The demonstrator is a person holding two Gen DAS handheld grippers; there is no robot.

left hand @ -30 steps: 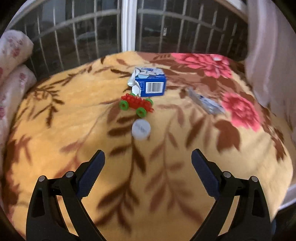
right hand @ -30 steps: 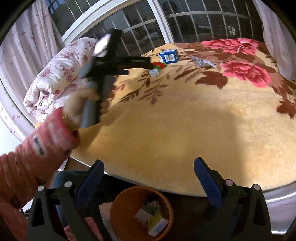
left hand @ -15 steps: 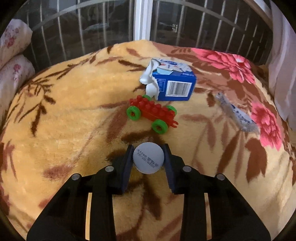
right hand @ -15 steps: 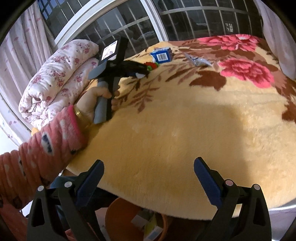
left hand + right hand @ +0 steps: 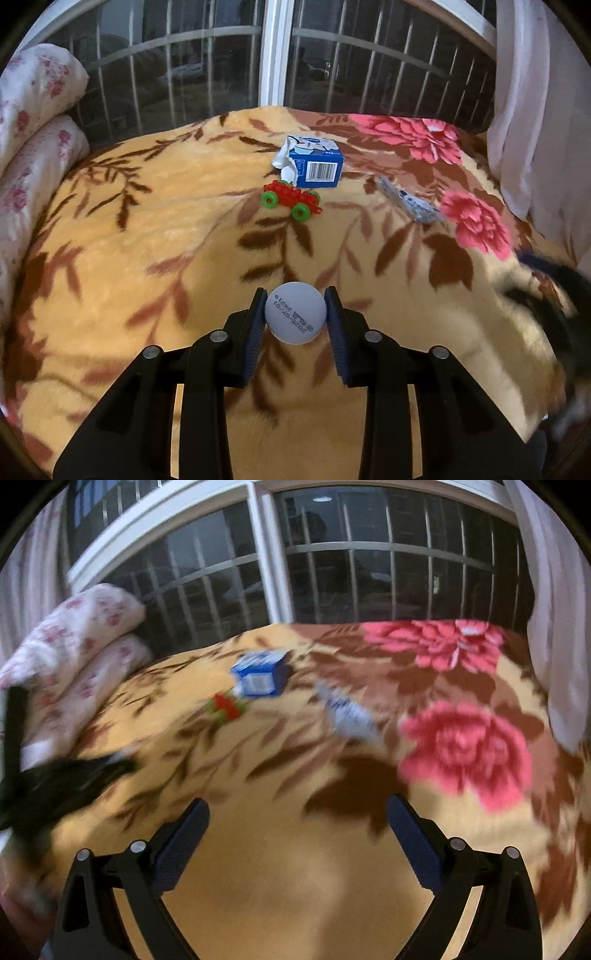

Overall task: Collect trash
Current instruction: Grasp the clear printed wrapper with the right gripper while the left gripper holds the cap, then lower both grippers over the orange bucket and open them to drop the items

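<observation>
A white round cap (image 5: 295,312) is pinched by the left gripper (image 5: 295,314) above the floral blanket (image 5: 147,236), while the right gripper (image 5: 297,821) is held with jaws spread, empty.

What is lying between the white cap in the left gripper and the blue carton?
In the left wrist view, the red toy car lies between the white cap and the blue carton; otherwise bare blanket.

Light: warm and indoor, dim toward the edges; dark outside the window (image 5: 207,74).
Shadows: soft patches across the blanket (image 5: 147,240), darkest under the claw fingers.
Left view: mostly sharp; streaked black smear at the right edge.
Right view: motion-blurred throughout; carton (image 5: 260,674) and wrapper (image 5: 349,714) smeared.
Distortion: strong fisheye bending, black corners.
</observation>
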